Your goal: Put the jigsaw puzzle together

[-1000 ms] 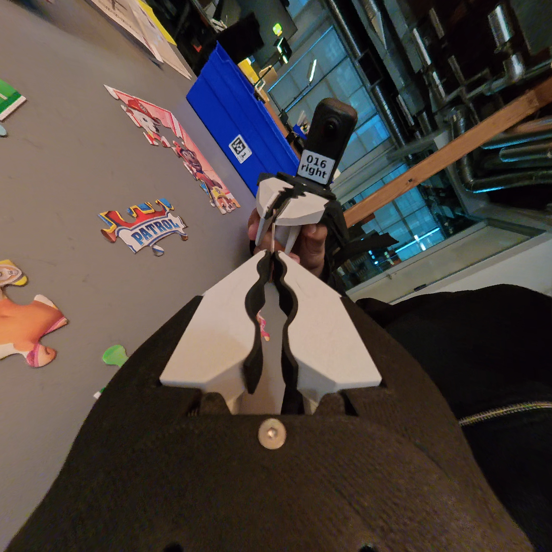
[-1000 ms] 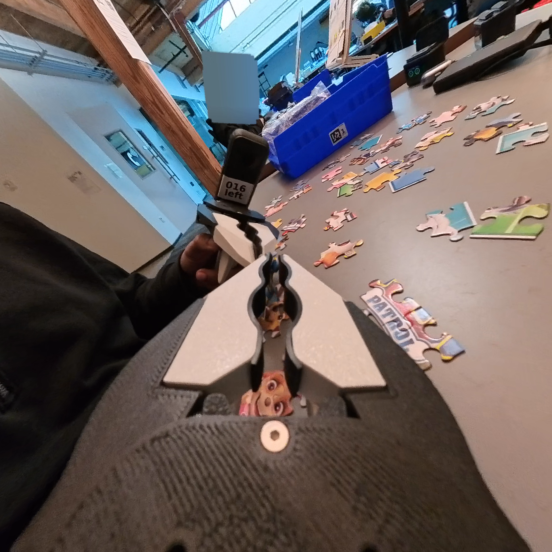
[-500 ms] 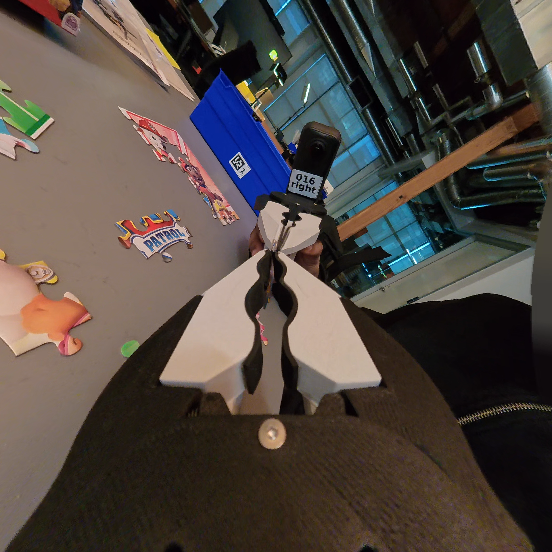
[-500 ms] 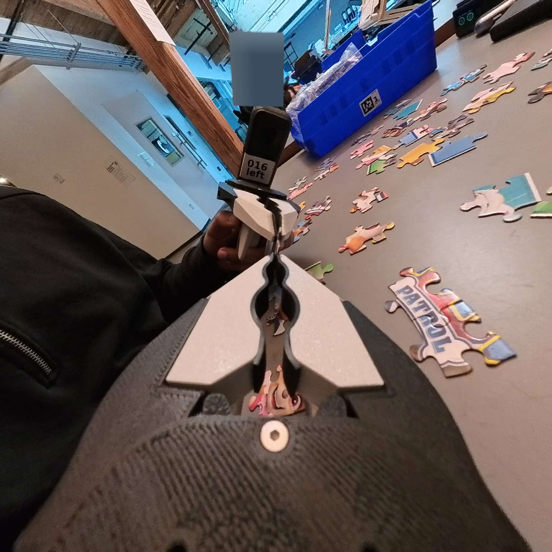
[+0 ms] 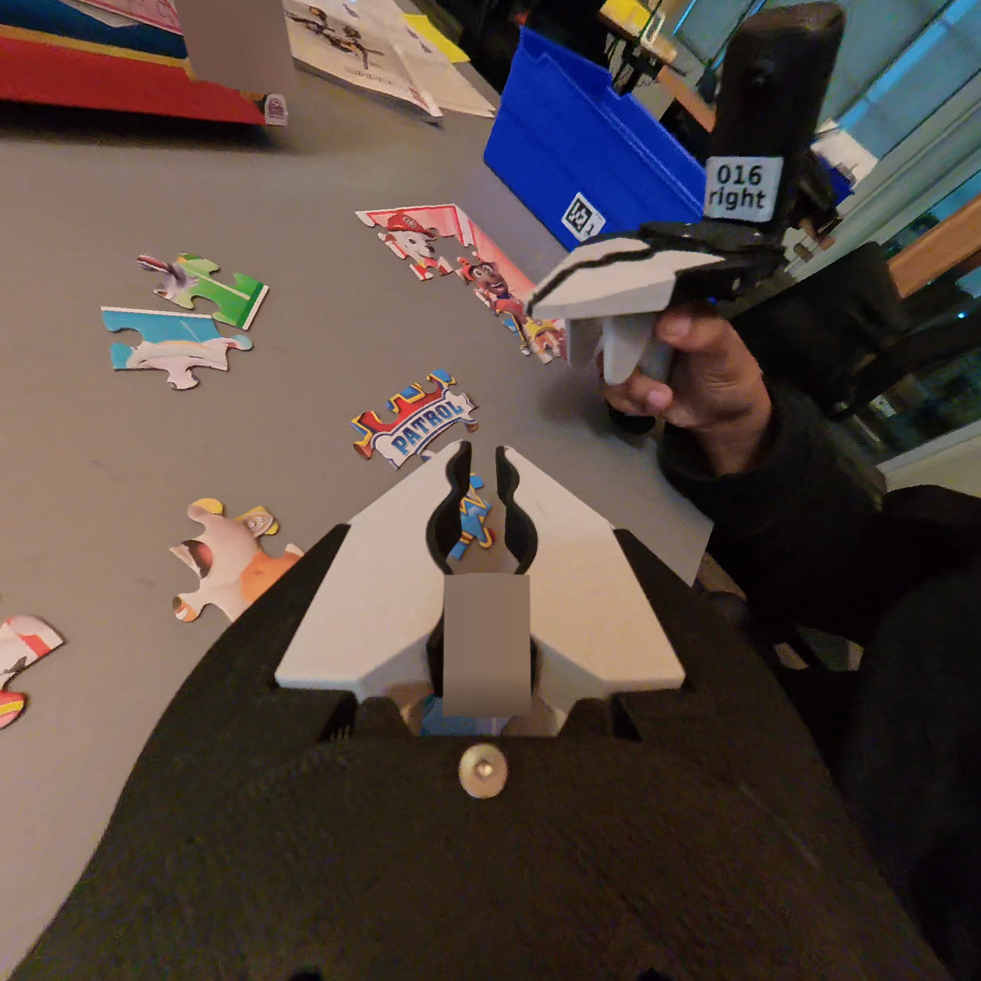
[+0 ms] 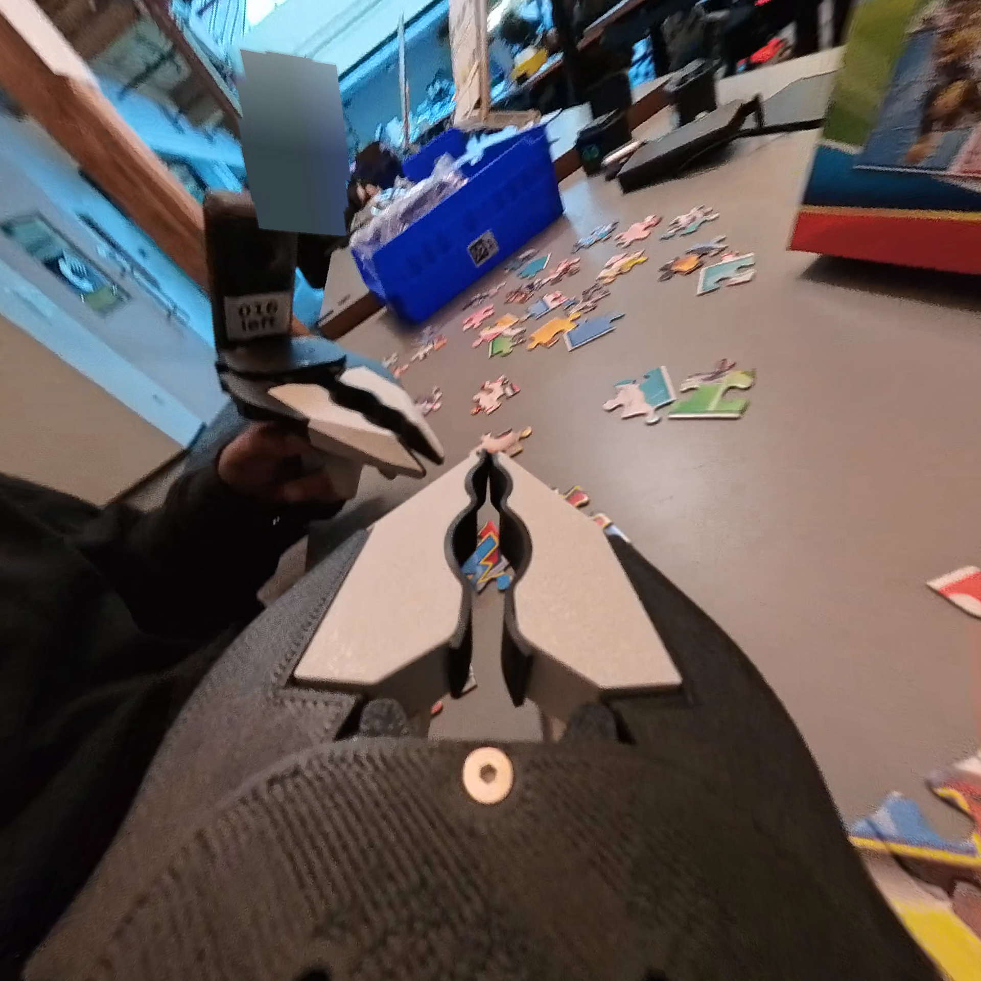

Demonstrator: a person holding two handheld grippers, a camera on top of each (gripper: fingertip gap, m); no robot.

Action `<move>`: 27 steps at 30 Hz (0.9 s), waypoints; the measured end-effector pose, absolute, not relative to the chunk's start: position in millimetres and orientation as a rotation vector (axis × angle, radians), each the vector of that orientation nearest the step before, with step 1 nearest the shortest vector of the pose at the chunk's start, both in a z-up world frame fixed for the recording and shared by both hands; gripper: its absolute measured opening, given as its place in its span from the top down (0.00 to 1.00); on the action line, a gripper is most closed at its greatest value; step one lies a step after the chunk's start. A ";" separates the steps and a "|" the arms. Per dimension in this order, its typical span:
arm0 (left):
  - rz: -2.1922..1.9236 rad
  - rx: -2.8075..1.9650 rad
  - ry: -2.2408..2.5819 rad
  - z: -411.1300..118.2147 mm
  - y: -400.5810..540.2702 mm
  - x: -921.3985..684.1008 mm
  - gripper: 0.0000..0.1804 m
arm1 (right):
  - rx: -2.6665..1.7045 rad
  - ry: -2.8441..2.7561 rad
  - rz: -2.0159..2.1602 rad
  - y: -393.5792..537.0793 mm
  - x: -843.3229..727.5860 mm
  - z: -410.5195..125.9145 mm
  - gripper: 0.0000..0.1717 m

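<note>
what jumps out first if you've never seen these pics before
Colourful jigsaw pieces scattered over the grey table, the red-and-blue banner piece nearest. The left hand-held gripper, jaws slightly apart, hovers over a blue-and-yellow piece. The right hand-held gripper is shut, a blue bin behind.

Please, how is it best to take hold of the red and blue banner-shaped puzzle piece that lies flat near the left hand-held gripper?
The banner-shaped piece lies flat on the grey table. Probably best: come from above and pinch across its narrow width at the middle, avoiding the tabs at both ends.
</note>
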State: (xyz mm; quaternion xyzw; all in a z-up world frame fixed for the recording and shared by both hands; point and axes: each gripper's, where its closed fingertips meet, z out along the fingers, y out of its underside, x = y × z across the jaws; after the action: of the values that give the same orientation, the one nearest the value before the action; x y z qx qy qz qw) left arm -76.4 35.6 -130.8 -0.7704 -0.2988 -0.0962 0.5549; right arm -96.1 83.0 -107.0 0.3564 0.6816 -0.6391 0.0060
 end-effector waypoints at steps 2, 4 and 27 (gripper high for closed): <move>-0.231 -1.832 -0.713 -136.2 32.8 -76.3 0.95 | 0.998 2.252 -1.944 71.7 -84.5 -114.4 0.97; -0.227 -1.848 -0.723 -141.7 30.0 -76.8 0.94 | 0.896 2.403 -1.848 63.8 -76.0 -126.4 0.90; -0.142 -2.198 -0.637 -190.5 24.0 -57.1 0.94 | 0.422 2.956 -1.334 56.3 -69.4 -190.1 0.98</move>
State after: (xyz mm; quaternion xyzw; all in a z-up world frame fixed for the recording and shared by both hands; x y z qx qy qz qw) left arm -57.1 24.0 -190.5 -0.8737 -0.2530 -0.0565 0.4117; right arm -69.4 56.3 -190.1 0.1288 0.9020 -0.4071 -0.0643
